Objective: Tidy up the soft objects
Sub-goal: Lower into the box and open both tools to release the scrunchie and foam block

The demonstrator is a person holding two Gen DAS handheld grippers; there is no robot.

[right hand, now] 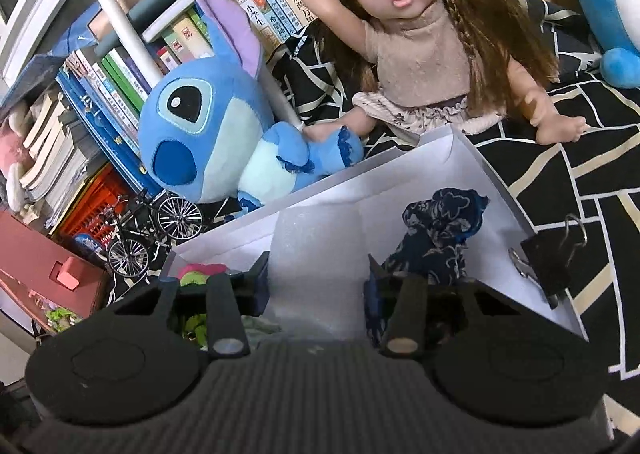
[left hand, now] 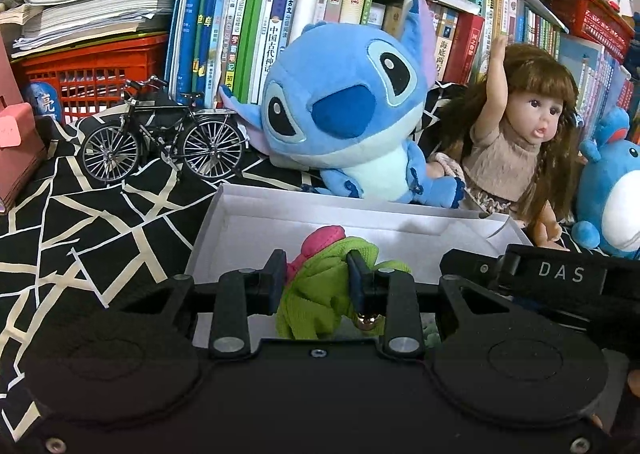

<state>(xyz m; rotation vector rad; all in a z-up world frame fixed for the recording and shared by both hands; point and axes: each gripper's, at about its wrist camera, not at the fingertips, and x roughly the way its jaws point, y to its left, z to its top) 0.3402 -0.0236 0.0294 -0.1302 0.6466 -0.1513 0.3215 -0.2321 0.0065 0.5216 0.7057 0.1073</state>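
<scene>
My left gripper is shut on a green and pink fabric scrunchie, which it holds low over the near part of a shallow white box. That scrunchie also peeks out at the left of the right wrist view. My right gripper stands open over the same white box, with only the box's pale floor between its fingers. A navy floral scrunchie lies inside the box, just beyond and beside the right finger, apart from the pads.
Behind the box sit a blue plush toy, a long-haired doll and another blue plush. A model bicycle stands at the left, before books and a red crate. A black binder clip grips the box's right wall.
</scene>
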